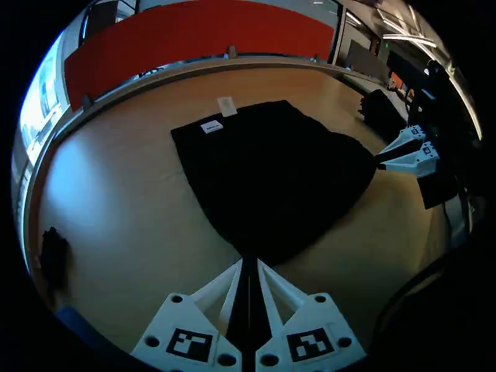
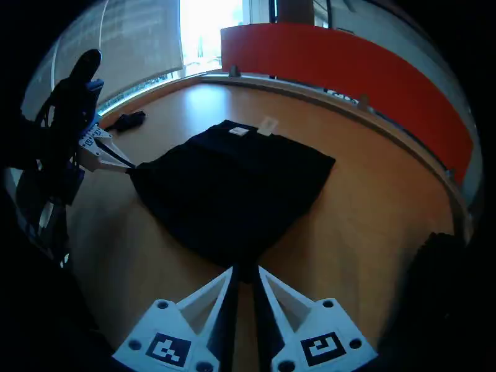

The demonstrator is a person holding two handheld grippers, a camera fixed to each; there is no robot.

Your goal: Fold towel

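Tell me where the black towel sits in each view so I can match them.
Left gripper view: black towel in the centre, near corner pinched in the left tool.
Right gripper view: centre, slightly left, near corner in the right tool.
Shared landmark: the red panel behind the table.

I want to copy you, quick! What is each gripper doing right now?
Left gripper: jaws closed, pinching one corner of the black towel.
Right gripper: jaws closed, pinching another corner of the same towel.
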